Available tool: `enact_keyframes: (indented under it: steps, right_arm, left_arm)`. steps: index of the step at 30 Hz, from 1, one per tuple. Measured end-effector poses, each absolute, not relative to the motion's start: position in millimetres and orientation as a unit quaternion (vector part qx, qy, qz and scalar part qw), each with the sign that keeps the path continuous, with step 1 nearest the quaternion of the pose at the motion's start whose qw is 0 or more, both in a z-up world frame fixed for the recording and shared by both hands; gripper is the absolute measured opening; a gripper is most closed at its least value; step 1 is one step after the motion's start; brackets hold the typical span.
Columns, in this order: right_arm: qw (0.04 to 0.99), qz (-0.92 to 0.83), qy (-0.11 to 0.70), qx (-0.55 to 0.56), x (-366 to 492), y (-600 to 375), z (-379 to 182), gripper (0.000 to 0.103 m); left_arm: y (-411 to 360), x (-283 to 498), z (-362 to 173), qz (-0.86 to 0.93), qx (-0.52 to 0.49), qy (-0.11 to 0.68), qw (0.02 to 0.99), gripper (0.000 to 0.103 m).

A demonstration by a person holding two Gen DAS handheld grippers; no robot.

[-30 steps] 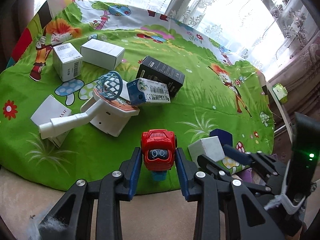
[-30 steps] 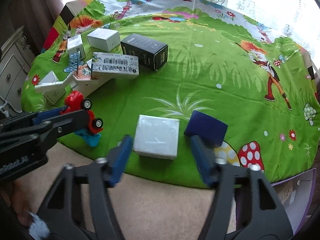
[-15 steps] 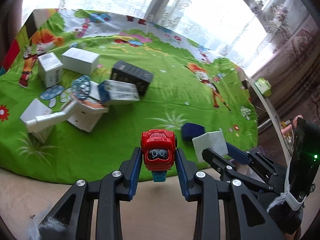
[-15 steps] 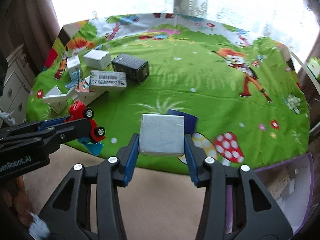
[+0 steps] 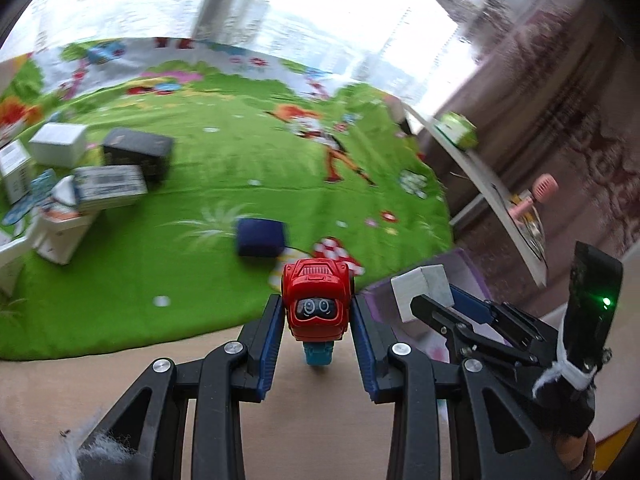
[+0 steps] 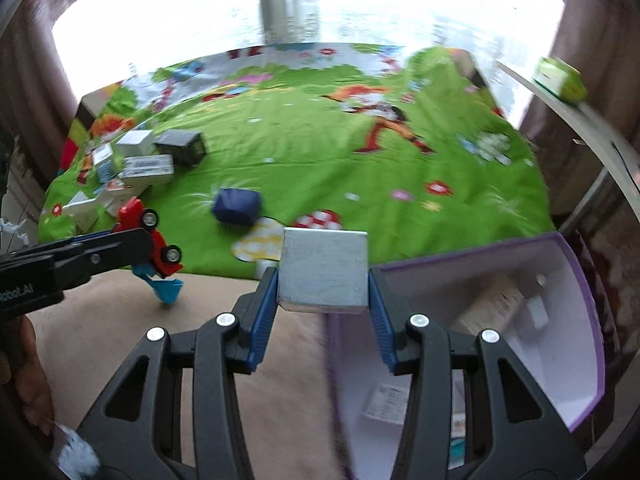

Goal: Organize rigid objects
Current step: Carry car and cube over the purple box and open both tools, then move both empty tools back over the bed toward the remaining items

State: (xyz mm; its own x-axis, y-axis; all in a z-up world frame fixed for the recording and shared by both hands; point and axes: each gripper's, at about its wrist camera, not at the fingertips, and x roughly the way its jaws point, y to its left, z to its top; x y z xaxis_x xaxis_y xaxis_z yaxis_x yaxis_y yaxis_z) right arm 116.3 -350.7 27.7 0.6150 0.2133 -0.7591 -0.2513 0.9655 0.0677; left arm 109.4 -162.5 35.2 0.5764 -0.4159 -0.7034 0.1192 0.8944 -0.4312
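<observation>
The left gripper (image 5: 318, 316) is clenched on a red toy car (image 5: 317, 304), which sits squarely between the blue pads, nose toward the camera, its teal part hanging below. The right gripper (image 6: 323, 280) grips a white box (image 6: 323, 270) pressed between both pads, held over the near edge of a purple-rimmed bin (image 6: 576, 320) that contains small packages. A dark blue box (image 6: 237, 206) lies on the green play mat (image 6: 320, 152); a cluster of boxes (image 6: 148, 164) sits at the mat's far left.
</observation>
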Motion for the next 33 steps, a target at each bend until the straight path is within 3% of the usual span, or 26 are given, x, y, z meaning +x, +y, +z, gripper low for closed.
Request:
enact_keyframes:
  steps: [19,25,28,33]
  right_arm:
    - [0.909,0.022,0.415,0.028,110.3,-454.2,30.2,0.048]
    - [0.907,0.016,0.420,0.031,112.3,-458.9,29.2,0.051]
    - [0.907,0.018,0.420,0.034,112.2,-458.8,28.6,0.057]
    - [0.906,0.025,0.422,0.034,111.5,-454.4,29.1,0.059]
  left_arm:
    - [-265.4,120.0,33.3,-0.255,-0.119,0.457,0.843,0.035]
    - [-269.2,124.7,30.0,-0.249,-0.125,0.464,0.841,0.049]
    - [-264.2,125.1,30.2,-0.244,-0.133,0.462,0.842,0.049]
    - [-259.4,122.9,33.2,-0.242,-0.138,0.455,0.846,0.049]
